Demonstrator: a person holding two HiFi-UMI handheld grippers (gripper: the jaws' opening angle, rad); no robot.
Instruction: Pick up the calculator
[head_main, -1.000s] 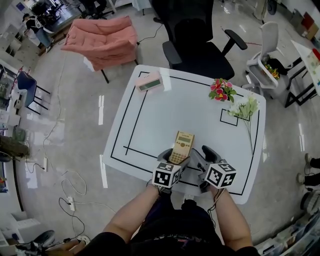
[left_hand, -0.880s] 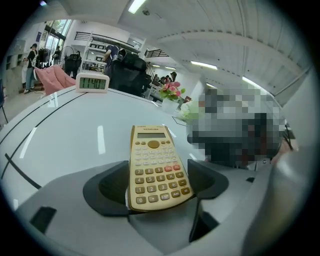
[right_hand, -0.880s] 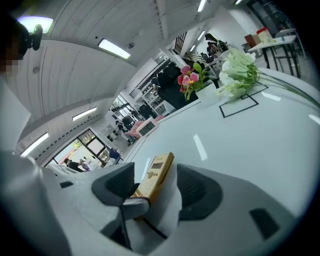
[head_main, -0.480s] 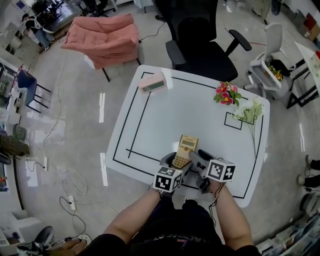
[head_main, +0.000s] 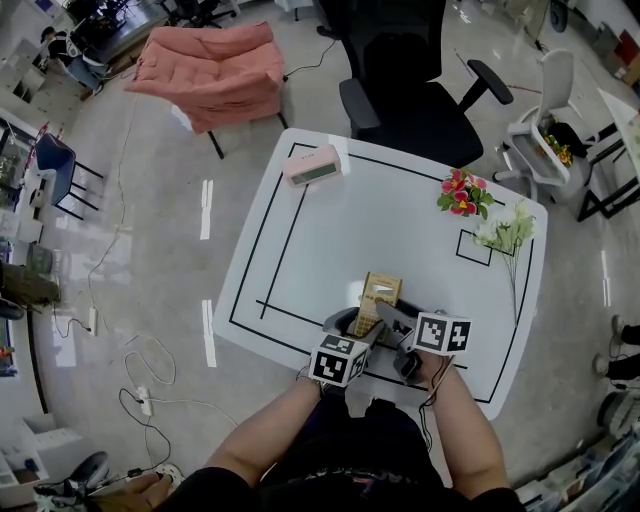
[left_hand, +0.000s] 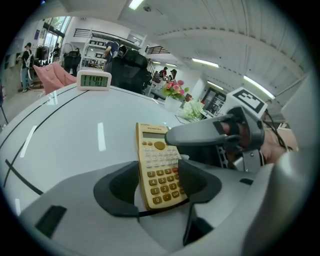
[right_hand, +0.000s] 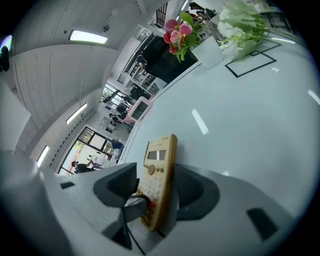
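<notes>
Gripping is under way at the near edge of the table (head_main: 330, 240), about midway along it. The left gripper (left_hand: 157, 186) has just been closing. Its pads (left_hand: 196, 181) now meet the two long edges of the calculator (left_hand: 159, 162) low down, at the number keys, so I read it as clamped. The right gripper (right_hand: 159, 192) has also just been closing, but its jaws stand wide. The calculator is edge-on between them, and neither pad is pressing.

Judgement: the hold sits at one end of the body, so it could pivot. Lift slowly, and let the right jaws settle on front and back first. The two grippers' tips cross, so watch for a clash.

Surface: glossy white top with black tape lines. A pink clock (head_main: 312, 168) is at the far left corner. Pink flowers (head_main: 461, 193) and white flowers (head_main: 505, 235) are near the far right corner.

Room: a black office chair (head_main: 410, 80) beyond the far edge, a pink armchair (head_main: 210, 70), and a shiny floor with cables (head_main: 140, 390).
</notes>
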